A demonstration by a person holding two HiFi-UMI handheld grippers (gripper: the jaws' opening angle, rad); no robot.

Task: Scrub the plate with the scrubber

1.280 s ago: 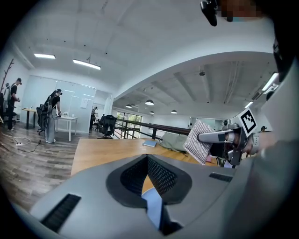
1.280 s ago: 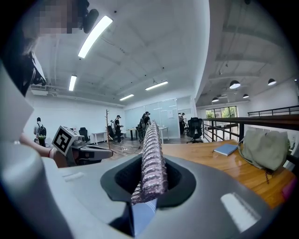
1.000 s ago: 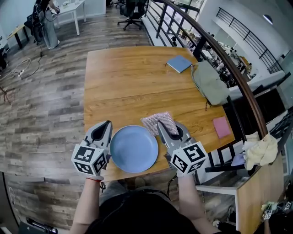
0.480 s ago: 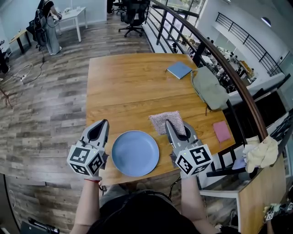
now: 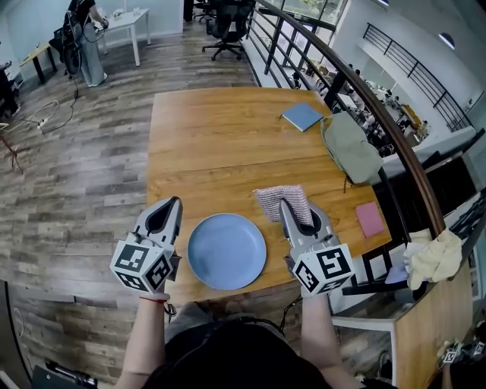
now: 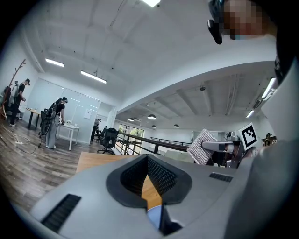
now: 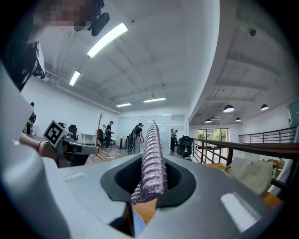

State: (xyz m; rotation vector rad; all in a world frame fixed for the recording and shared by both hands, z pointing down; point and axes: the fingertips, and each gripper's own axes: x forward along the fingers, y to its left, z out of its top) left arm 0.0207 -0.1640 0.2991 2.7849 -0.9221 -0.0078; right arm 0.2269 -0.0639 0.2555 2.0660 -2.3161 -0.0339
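A round blue plate (image 5: 226, 251) lies flat on the wooden table (image 5: 213, 144) near its front edge, between my two grippers. My left gripper (image 5: 170, 208) hovers just left of the plate, its jaws shut with nothing between them (image 6: 148, 176). My right gripper (image 5: 288, 208) is just right of the plate, shut on a pink-grey knitted scrubber (image 5: 281, 200). The scrubber (image 7: 152, 158) stands on edge between the jaws (image 7: 149, 173) and sticks out past them. In the left gripper view the scrubber (image 6: 203, 147) shows at the right, with a sliver of plate (image 6: 154, 215) below.
A blue notebook (image 5: 302, 115) and a grey-green bag (image 5: 351, 149) lie at the table's far right. A pink pad (image 5: 370, 219) sits by the right edge. A dark railing (image 5: 364, 85) runs behind that side. People stand at a desk (image 5: 125, 19) far off.
Both grippers have risen a little beside the plate. The right one keeps hold of the scrubber, and the plate has not moved.
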